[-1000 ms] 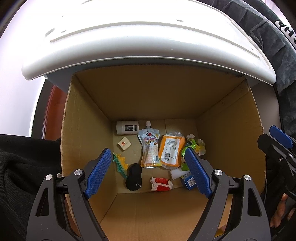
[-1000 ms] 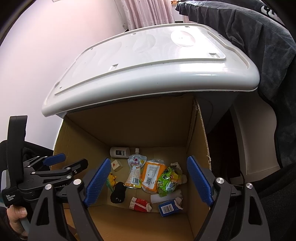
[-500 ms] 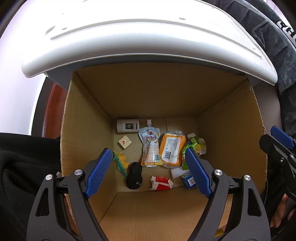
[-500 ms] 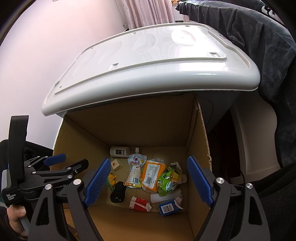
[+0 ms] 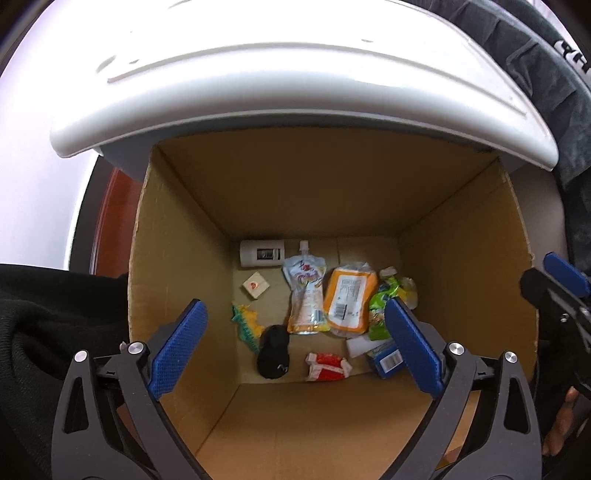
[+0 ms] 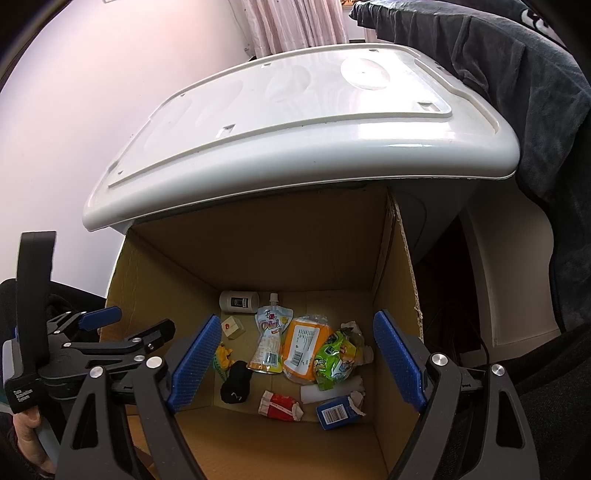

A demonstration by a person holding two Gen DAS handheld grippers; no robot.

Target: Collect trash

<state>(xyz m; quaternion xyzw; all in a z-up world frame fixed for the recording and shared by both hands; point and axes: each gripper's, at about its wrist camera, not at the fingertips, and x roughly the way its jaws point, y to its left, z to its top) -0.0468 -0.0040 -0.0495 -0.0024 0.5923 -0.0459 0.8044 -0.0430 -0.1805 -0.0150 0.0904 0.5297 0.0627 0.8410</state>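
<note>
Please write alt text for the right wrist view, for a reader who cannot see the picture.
An open right gripper hangs empty over a deep cardboard box with trash at the bottom: a drink pouch, an orange packet, a green wrapper. A white lid lies behind the box; the left gripper is at lower left.

This looks like a room in a home. Pink pleated curtains [image 6: 295, 22] hang at the back beside a plain pale wall [image 6: 74, 110]. A dark garment [image 6: 517, 92] is draped over something at the right, next to a white plastic lid [image 6: 295, 122] on a grey bin. A cardboard box [image 6: 277, 251] below holds household litter: a drink pouch [image 6: 271, 339], snack wrappers [image 6: 334, 360], a small carton [image 6: 334, 411].
</note>
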